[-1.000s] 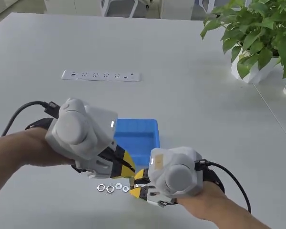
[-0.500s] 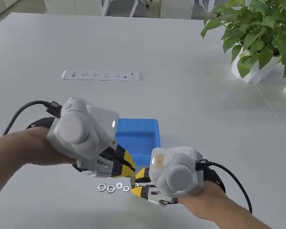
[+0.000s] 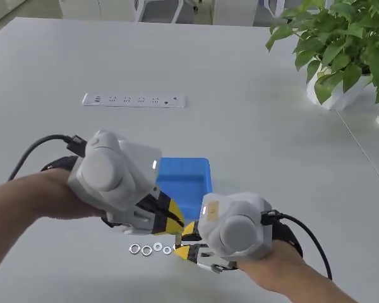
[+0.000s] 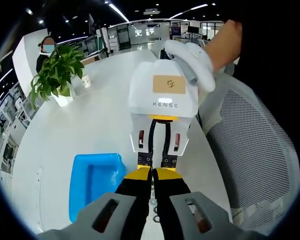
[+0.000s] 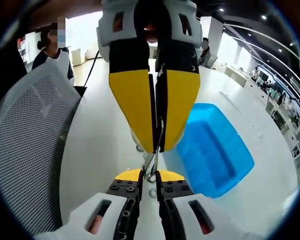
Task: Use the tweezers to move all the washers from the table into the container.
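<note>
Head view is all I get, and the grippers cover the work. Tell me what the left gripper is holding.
Observer: In the right gripper view, the left gripper is shut on thin metal tweezers.
Operator: Report where their free end sits.
Observer: It pokes out between the jaws of the right gripper, which stand close together. I cannot tell whether they clamp it.
Operator: Check the container.
Observer: The whole inside of the blue container shows in that view, and I can see nothing lying in it.
</note>
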Motion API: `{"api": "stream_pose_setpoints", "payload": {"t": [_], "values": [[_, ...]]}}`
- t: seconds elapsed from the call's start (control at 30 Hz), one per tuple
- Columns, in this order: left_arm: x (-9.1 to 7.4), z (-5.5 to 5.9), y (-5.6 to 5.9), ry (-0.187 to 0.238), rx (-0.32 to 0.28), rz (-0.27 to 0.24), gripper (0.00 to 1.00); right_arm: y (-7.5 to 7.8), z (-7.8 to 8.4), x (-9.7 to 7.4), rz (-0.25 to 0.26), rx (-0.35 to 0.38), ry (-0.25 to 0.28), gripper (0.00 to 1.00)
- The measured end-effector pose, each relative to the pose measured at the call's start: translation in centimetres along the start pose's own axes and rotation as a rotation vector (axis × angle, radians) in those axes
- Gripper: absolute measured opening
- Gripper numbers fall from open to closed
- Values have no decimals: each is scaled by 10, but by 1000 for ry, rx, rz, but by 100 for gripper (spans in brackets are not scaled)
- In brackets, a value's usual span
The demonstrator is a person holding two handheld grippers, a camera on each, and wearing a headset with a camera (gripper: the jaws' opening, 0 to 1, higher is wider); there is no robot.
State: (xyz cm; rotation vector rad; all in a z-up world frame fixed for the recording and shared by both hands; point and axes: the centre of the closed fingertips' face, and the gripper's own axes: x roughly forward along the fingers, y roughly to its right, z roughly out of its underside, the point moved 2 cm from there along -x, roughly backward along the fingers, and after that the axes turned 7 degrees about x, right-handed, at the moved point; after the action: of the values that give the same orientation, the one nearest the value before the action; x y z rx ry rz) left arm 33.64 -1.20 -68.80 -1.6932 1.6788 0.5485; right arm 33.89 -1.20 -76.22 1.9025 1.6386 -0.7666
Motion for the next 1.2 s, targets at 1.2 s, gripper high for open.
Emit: {"api": "stream_pose_setpoints", "payload": {"t": [1.2], "values": [[-7, 3, -4, 37, -41, -52, 12, 3, 2, -1, 0, 118, 3, 8]]}}
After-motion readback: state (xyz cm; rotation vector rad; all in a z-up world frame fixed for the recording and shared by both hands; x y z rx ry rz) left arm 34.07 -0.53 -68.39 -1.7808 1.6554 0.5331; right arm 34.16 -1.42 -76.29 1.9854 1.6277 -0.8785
